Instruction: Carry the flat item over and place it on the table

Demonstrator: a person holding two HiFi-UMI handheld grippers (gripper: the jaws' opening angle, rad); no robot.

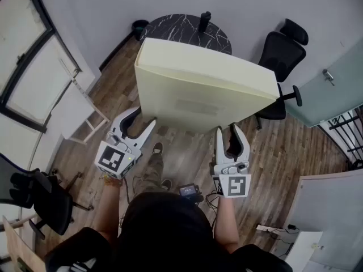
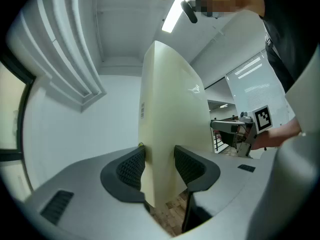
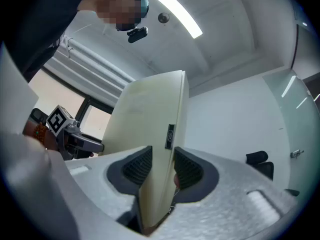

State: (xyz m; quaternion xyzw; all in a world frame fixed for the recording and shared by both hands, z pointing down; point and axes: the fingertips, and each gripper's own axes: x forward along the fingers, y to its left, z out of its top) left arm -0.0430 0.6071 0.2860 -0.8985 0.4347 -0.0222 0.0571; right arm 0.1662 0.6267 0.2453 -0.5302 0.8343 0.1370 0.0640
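Observation:
A large cream flat panel (image 1: 204,84) hangs in the air in front of me, tilted, above the wood floor. My left gripper (image 1: 140,123) is shut on its lower left edge, and my right gripper (image 1: 229,132) is shut on its lower right edge. In the left gripper view the panel (image 2: 170,99) stands edge-on between the ribbed pads of the left gripper (image 2: 157,156). The right gripper view shows the panel (image 3: 150,109) pinched the same way by the right gripper (image 3: 162,159). Beyond the panel stands a round black marble table (image 1: 176,24), partly hidden by it.
A dark bottle (image 1: 204,20) stands on the table. A black office chair (image 1: 283,55) is to the table's right, another black chair (image 1: 34,197) at lower left. A white wooden stool (image 1: 79,118) stands by the left window, and a glass door (image 1: 334,78) is at right.

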